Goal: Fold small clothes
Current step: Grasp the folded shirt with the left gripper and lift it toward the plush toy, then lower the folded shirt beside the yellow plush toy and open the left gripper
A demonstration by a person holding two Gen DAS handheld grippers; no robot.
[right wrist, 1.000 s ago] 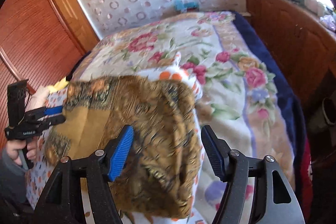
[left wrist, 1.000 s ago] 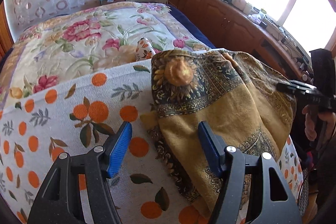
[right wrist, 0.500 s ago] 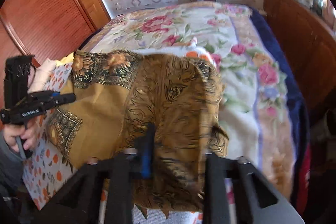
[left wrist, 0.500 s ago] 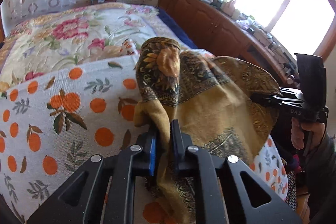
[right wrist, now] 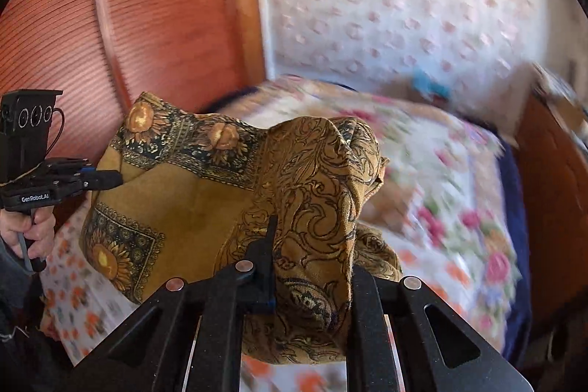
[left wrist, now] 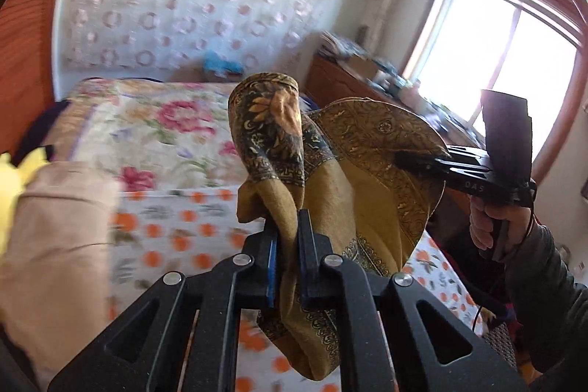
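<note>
A mustard-yellow cloth (left wrist: 360, 186) with black sunflower borders hangs in the air between my two grippers, above the bed. My left gripper (left wrist: 288, 245) is shut on one bunched edge of it, and also shows at the left of the right wrist view (right wrist: 110, 179). My right gripper (right wrist: 308, 245) is shut on the opposite edge of the cloth (right wrist: 183, 208), which drapes over its fingers. It also shows at the right of the left wrist view (left wrist: 415, 162), pinching the cloth's border.
Below is a white sheet with orange dots (left wrist: 176, 230) on a bed with a floral quilt (left wrist: 154, 127). A pinkish-beige garment (left wrist: 55, 245) lies at the left. A wooden cabinet (left wrist: 341, 83) runs along the right; a wooden wardrobe (right wrist: 128, 24) stands on the left.
Both grippers went from open to shut on the cloth's edges and lifted it off the bed. It now hangs stretched between them.
</note>
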